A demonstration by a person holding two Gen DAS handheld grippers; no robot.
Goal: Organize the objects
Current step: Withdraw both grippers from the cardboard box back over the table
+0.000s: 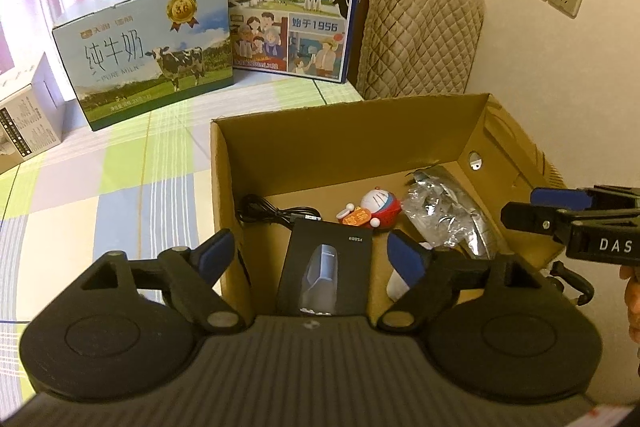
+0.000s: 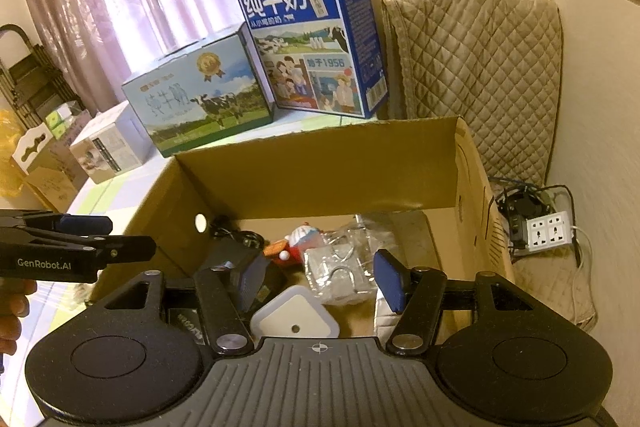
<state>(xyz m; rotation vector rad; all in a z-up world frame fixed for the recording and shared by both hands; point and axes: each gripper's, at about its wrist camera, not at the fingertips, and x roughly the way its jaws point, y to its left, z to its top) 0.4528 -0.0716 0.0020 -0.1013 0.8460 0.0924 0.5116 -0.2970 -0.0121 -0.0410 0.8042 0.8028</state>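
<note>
Risk: left gripper (image 1: 310, 253) and right gripper (image 2: 320, 277), both spread and empty above the cardboard box (image 1: 320, 139), may snag the black cable (image 1: 272, 213) when descending.

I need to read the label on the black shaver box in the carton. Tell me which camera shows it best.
Left wrist view: the black shaver box lies face up between the open fingers, its picture unobstructed. In the right wrist view only a dark edge shows behind the right gripper's own finger.
</note>
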